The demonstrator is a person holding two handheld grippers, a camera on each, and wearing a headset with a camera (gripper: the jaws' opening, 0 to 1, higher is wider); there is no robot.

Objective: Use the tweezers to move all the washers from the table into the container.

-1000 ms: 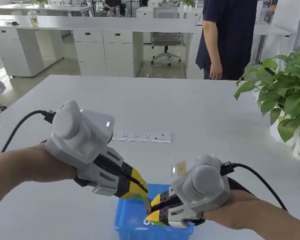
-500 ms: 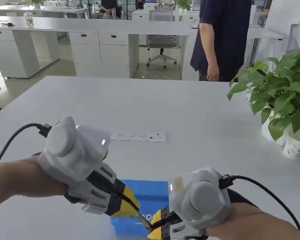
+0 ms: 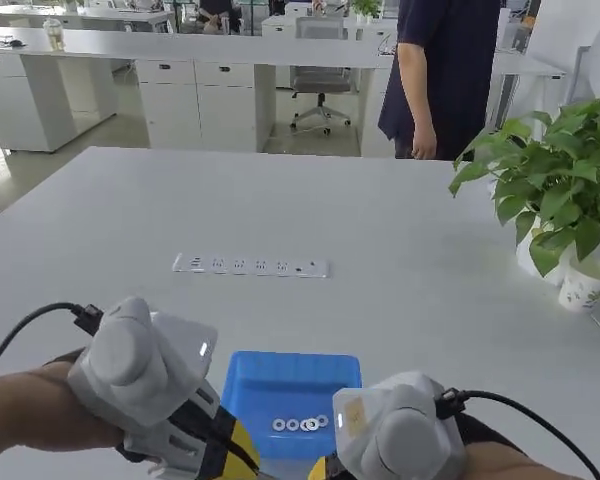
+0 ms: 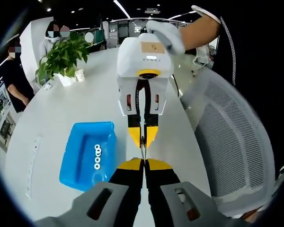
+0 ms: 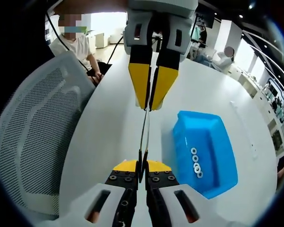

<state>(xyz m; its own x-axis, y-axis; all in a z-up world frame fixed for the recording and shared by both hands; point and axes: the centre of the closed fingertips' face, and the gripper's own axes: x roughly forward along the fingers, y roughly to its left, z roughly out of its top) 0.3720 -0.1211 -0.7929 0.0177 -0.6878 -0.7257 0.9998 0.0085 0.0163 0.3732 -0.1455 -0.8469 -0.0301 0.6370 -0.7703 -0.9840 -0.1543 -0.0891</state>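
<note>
The blue container [image 3: 292,382] sits near the table's front edge with several washers [image 3: 300,424] in a row on its floor. My left gripper [image 3: 245,455] and right gripper [image 3: 320,468] are low in the head view, on the near side of the container. In the right gripper view my right gripper [image 5: 141,166] is shut on thin metal tweezers [image 5: 145,130], which reach up to the left gripper's closed yellow tips. The left gripper view shows my left gripper [image 4: 144,163] shut, meeting the tweezers [image 4: 143,150]. The container [image 4: 85,151] and washers [image 4: 97,156] lie to the left there.
A white power strip [image 3: 250,266] lies mid-table. A potted plant [image 3: 560,200] and a white cup [image 3: 580,285] stand at the right. A person [image 3: 445,70] stands beyond the far edge. A mesh chair [image 4: 227,142] is beside the table's near edge.
Both grippers have pulled back out of the container toward the near edge. The head camera has shifted, so the container and its washers now show in full.
</note>
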